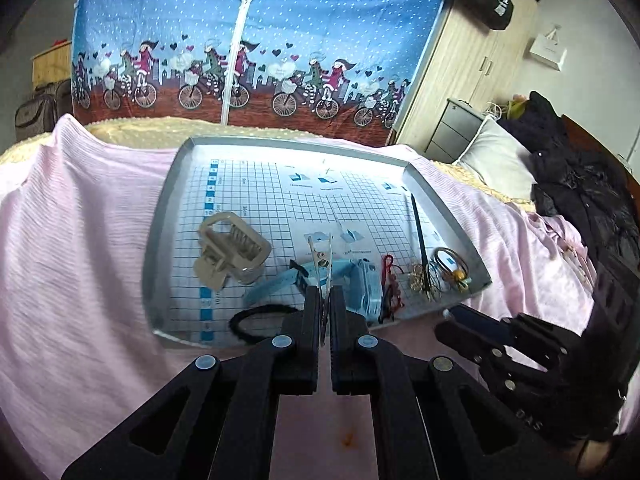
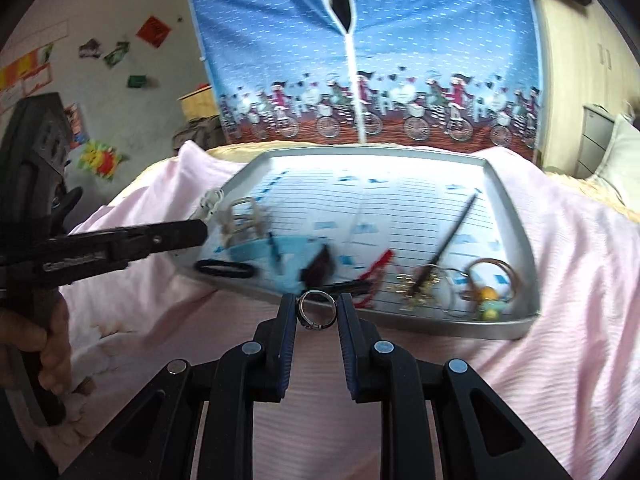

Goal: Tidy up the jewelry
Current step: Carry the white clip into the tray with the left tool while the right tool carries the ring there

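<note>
Right-wrist blur smears the tray [image 2: 516,216] and its jewelry [image 2: 416,284].

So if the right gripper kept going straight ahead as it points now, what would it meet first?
Probably the near rim of the metal tray, just beyond the silver ring held by the right gripper; depth is uncertain.

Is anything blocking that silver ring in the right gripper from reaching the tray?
Nothing visible does. The right gripper holds the silver ring at the grey metal tray's near rim, with only pink bedsheet beneath.
</note>
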